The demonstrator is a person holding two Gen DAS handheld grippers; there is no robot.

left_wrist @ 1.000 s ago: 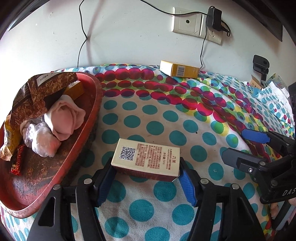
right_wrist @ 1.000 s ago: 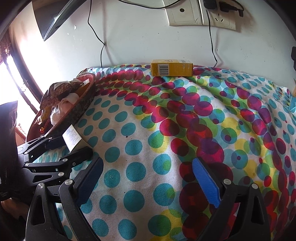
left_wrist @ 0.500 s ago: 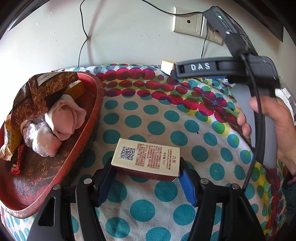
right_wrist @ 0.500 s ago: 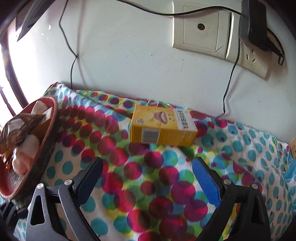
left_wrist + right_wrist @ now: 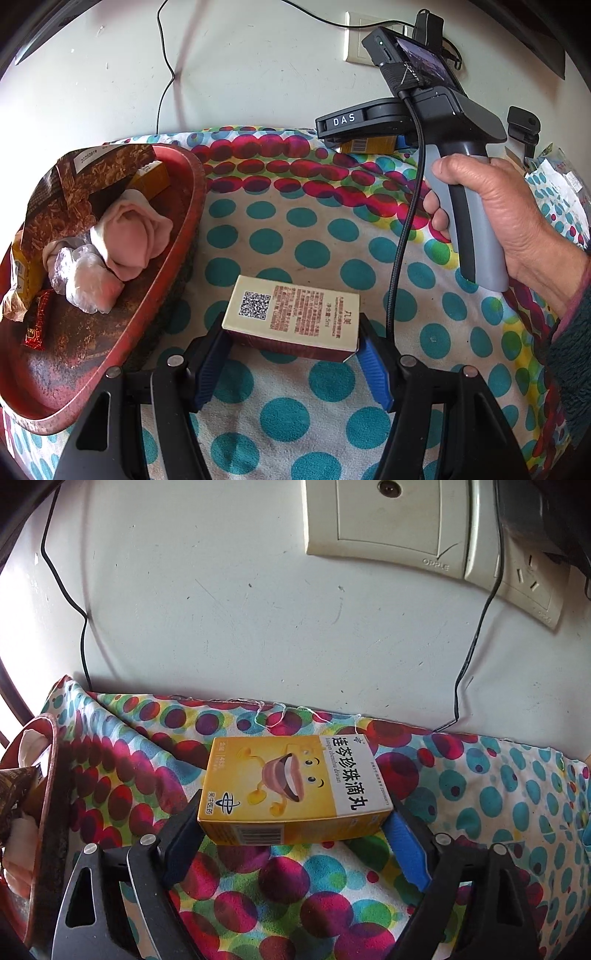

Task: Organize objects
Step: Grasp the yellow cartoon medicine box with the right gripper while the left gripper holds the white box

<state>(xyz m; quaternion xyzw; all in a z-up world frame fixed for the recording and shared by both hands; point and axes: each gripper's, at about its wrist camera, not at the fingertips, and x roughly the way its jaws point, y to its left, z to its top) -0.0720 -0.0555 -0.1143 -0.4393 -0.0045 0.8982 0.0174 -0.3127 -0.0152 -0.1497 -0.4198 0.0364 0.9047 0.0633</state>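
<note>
1. the left gripper (image 5: 291, 360), black with blue finger pads, clamps a flat cream-and-maroon cardboard box (image 5: 293, 317) printed with a qr code, a pad pressed to each short end, low over the polka-dot cloth (image 5: 295, 254).
2. just left of that box sits a red oval tray (image 5: 155, 295) holding a brown printed snack bag (image 5: 77, 181), a pink rolled cloth (image 5: 131, 236), a crinkled clear plastic bundle (image 5: 83, 280) and a small orange box (image 5: 153, 179).
3. the right gripper (image 5: 295, 834) has its two fingers against the short ends of a yellow cardboard medicine box (image 5: 291, 794) with a cartoon mouth, which lies flat on the cloth near the white wall (image 5: 221, 609); whether the grip is firm or only touching cannot be told.
4. in the left wrist view, a bare hand (image 5: 491, 218) grips the grey handle of the right gripper, well beyond the cream box, with the yellow box partly hidden beneath the tool.
5. a white wall socket plate (image 5: 384, 520) and a black cable (image 5: 476, 635) hang above the yellow box.
</note>
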